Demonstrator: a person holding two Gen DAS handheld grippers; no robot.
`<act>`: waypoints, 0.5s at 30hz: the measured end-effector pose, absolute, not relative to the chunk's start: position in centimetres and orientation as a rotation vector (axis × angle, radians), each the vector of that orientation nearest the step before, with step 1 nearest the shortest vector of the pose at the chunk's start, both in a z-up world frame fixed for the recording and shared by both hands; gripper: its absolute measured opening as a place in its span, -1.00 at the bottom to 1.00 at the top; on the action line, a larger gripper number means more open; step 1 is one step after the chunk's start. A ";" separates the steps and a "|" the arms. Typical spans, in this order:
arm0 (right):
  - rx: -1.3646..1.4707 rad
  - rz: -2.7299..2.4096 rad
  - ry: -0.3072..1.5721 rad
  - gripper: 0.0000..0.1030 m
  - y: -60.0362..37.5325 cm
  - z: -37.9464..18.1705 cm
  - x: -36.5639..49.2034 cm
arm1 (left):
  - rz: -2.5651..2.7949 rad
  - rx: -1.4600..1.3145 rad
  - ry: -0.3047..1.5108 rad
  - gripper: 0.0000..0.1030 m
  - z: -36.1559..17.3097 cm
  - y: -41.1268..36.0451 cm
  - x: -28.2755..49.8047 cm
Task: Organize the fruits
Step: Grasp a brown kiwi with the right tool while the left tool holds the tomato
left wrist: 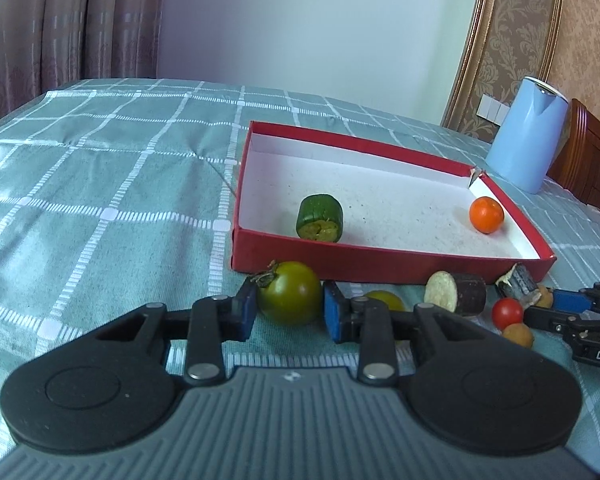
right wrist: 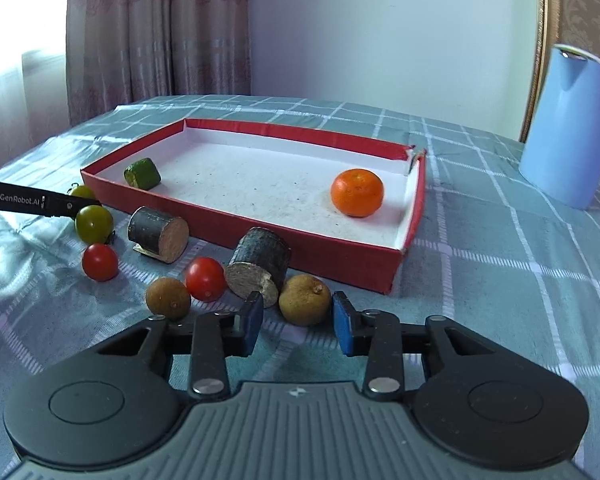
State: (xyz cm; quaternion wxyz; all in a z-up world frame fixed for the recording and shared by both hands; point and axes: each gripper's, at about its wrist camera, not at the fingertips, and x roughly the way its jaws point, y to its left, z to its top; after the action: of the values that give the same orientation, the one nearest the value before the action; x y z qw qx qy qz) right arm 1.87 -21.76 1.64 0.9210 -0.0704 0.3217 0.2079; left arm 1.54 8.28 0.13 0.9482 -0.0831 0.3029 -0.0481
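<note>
Soft window daylight — sharp, fisheye-warped edges

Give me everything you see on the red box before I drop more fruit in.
The red box is a shallow, open rectangular tray that looks like cardboard: red outside and along the rim, white inside with a speckled floor. One far corner is torn open. It lies flat on the checked green cloth. Inside are only a green cucumber chunk near one end and an orange mandarin near the other. No fingers touch it.
</note>
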 end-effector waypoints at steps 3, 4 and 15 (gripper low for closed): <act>-0.133 0.426 0.650 -0.34 -22.0 1.7 1.7 | -0.098 -0.169 0.616 -0.40 0.1 8.3 1.5; -0.127 0.423 0.645 -0.37 -22.1 1.8 1.6 | -0.098 -0.169 0.616 -0.40 0.1 8.3 1.5; -0.088 0.379 0.619 -0.50 -23.3 2.1 0.7 | -0.096 -0.156 0.612 -0.40 0.1 8.0 1.3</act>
State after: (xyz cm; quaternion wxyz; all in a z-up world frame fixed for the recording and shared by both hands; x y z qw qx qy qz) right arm 0.73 -23.26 2.08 0.9339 -0.0431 0.3026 0.1853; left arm 1.30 7.95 0.09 0.9494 -0.0765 0.3009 -0.0471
